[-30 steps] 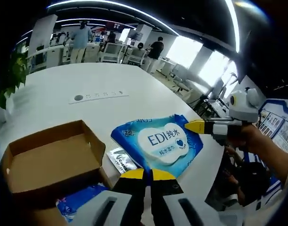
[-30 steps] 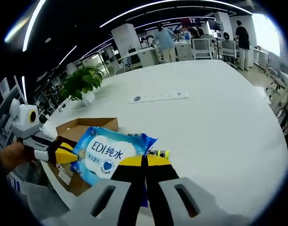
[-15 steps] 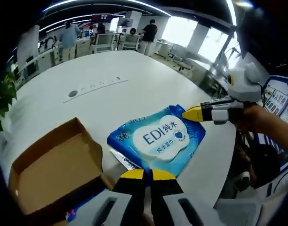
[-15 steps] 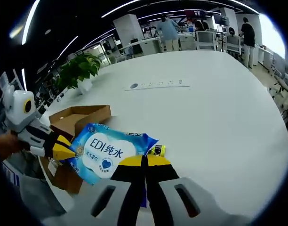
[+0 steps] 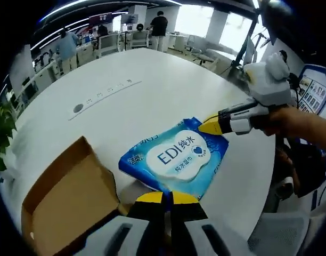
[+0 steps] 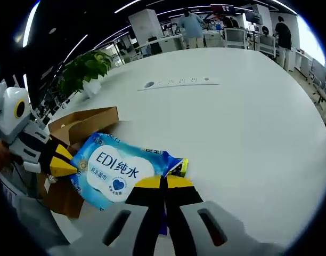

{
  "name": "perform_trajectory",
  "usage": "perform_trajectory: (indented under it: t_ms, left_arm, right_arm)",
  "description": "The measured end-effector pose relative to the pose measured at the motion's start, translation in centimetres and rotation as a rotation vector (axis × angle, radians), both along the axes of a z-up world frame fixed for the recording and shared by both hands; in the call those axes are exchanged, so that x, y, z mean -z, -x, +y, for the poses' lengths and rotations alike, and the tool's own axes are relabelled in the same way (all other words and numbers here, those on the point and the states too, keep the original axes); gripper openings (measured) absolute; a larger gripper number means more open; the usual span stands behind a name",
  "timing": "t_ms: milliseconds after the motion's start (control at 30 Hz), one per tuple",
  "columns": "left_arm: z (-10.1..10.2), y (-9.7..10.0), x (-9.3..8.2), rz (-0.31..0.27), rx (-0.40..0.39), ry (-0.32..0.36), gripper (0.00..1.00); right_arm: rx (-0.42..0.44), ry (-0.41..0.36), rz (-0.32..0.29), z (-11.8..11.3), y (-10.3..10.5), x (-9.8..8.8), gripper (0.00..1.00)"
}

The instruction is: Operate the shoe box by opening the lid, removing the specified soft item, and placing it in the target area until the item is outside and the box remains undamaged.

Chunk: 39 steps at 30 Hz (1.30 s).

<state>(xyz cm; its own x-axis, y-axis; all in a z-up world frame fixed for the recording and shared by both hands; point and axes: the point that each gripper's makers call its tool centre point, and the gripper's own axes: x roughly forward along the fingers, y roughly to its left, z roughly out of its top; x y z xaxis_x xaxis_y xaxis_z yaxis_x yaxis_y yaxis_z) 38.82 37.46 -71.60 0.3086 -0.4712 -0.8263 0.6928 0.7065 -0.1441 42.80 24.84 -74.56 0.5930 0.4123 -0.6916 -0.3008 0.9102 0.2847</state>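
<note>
A blue wet-wipes pack [image 5: 176, 157] with a white label hangs just over the white table [image 5: 152, 80], held at two opposite edges. My left gripper [image 5: 167, 198] is shut on its near edge. My right gripper [image 5: 212, 127] comes in from the right and pinches the far corner. In the right gripper view the pack [image 6: 112, 170] stretches between my right gripper [image 6: 163, 183] and the left gripper [image 6: 60, 160]. The open brown shoe box [image 5: 67, 197] sits to the left of the pack, and its wall [image 6: 83, 120] rises behind the pack in the right gripper view.
A small yellow-green item [image 6: 180, 167] peeks from under the pack. A socket strip [image 6: 179, 81] is set into the table's middle. A potted plant [image 6: 86, 74] stands at the far edge. The table edge runs close on the right, beside a hand [image 5: 296, 121].
The pack, still held at both ends, has drifted slightly away from the box over the table. Both cameras have tilted downward. Neither gripper has let go.
</note>
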Motion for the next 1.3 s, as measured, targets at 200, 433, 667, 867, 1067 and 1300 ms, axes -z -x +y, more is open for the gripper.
perform_trajectory:
  t_ms: [200, 433, 667, 867, 1067, 1300]
  left_arm:
    - [-0.2, 0.0, 0.7, -0.003, 0.023, -0.024, 0.02]
    - [-0.1, -0.3, 1.0, -0.009, 0.037, -0.041, 0.02]
    - [-0.2, -0.3, 1.7, -0.012, 0.069, -0.074, 0.02]
    - [0.1, -0.1, 2.4, -0.008, 0.1, -0.115, 0.04]
    - [0.4, 0.1, 2.4, -0.018, 0.112, -0.138, 0.07]
    - [0.4, 0.7, 1.6, -0.031, 0.124, -0.135, 0.16]
  right_arm:
    - [0.006, 0.011, 0.005, -0.1, 0.1, 0.8, 0.0]
    - [0.027, 0.006, -0.008, -0.1, -0.3, 0.8, 0.0]
    - [0.052, -0.008, -0.009, -0.4, -0.8, 1.0, 0.0]
    - [0.081, -0.032, -0.012, -0.5, -0.7, 1.0, 0.0]
    - [0.086, -0.03, -0.022, -0.6, -0.7, 1.0, 0.0]
    - [0.086, -0.013, -0.039, -0.5, -0.8, 0.8, 0.02]
